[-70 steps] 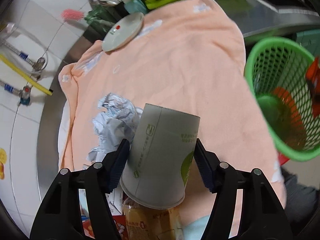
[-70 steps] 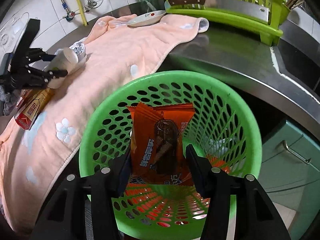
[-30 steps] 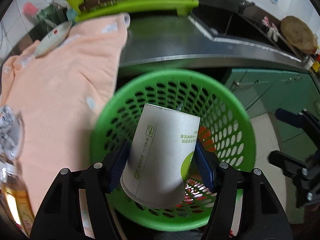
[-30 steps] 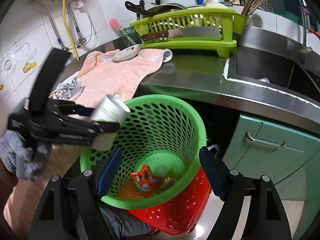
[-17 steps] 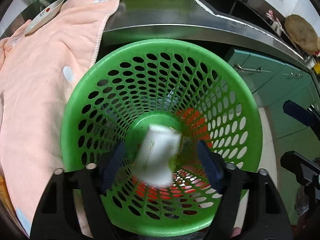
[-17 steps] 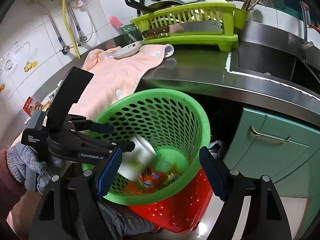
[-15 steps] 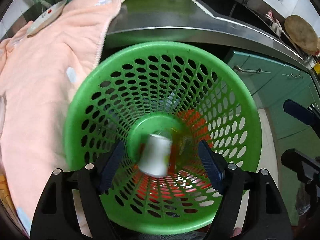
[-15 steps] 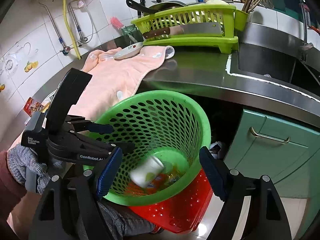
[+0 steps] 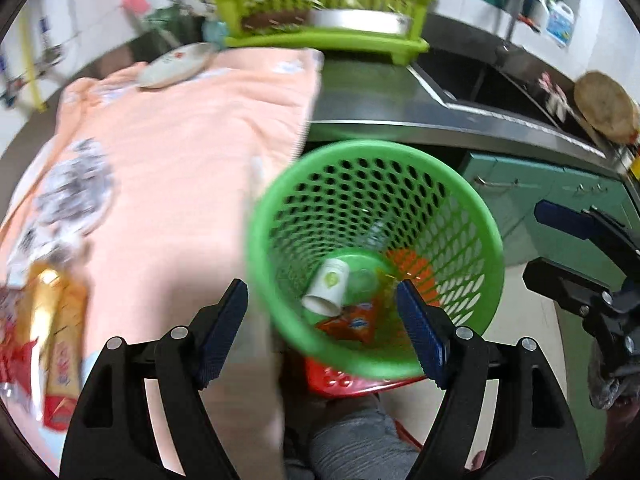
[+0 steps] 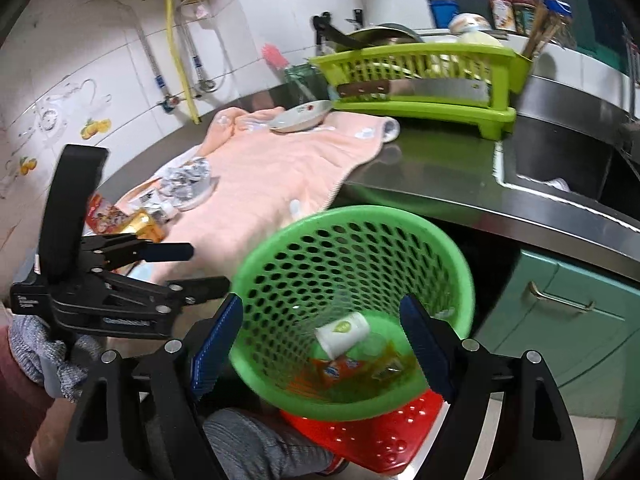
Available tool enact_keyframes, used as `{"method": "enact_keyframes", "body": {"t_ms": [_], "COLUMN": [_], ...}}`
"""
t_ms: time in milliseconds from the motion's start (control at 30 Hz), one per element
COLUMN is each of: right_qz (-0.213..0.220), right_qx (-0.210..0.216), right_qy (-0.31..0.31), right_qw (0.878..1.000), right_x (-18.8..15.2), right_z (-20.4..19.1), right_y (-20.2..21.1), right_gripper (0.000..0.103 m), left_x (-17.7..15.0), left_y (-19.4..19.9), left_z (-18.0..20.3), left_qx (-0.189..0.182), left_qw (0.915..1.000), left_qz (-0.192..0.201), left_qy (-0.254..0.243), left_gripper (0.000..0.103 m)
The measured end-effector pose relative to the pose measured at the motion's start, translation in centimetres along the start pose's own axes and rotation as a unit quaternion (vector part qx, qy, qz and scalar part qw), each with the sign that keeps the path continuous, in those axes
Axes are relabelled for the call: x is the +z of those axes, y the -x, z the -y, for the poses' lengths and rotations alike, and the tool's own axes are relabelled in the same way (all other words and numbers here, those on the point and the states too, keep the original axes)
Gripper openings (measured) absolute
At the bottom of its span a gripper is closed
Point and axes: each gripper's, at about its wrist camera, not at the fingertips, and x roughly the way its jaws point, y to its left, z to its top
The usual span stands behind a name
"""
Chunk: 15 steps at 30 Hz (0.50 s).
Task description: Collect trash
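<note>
The green mesh bin (image 9: 280,200) (image 10: 460,264) stands below the counter edge. A white paper cup (image 9: 326,288) (image 10: 342,334) lies on its side at the bottom, beside orange snack wrappers (image 9: 352,326) (image 10: 338,366). My left gripper (image 9: 320,328) is open and empty above the bin's near rim; it also shows in the right wrist view (image 10: 196,266). My right gripper (image 10: 320,340) is open and empty over the bin. On the peach towel (image 9: 180,128) (image 10: 272,168) lie a crumpled foil ball (image 9: 72,192) (image 10: 186,176) and a yellow-red packet (image 9: 56,340) (image 10: 142,226).
A white dish (image 9: 174,66) (image 10: 300,116) sits on the towel's far end. A lime dish rack (image 9: 320,20) (image 10: 420,76) with a cleaver stands behind. The steel counter (image 10: 440,184) runs to a sink (image 10: 568,164). A red basket (image 10: 372,436) sits under the bin. Green cabinets (image 10: 560,320) are right.
My left gripper opened and the paper cup fell into the bin, settling on its side. The left gripper then swung left toward the towel. The right gripper stayed open.
</note>
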Motion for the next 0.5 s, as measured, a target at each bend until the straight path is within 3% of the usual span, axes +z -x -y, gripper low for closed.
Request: {"method": "enact_keyframes", "body": {"t_ms": [267, 500], "right_qz": [0.005, 0.000], "right_qx": [0.030, 0.055], "right_qy": [0.037, 0.059], "right_qw": [0.999, 0.997], "right_x": [1.3, 1.9], "right_z": [-4.9, -8.5], "right_y": [-0.5, -1.5], "right_gripper": [0.078, 0.079], "left_x": [-2.7, -4.1], "left_y": [6.3, 9.1], "left_z": [-6.7, -12.9], "left_qx": [0.093, 0.148], "left_qw": [0.9939, 0.9846], "left_qz": [0.047, 0.058], "left_qy": [0.037, 0.072], "left_gripper": [0.076, 0.076]}}
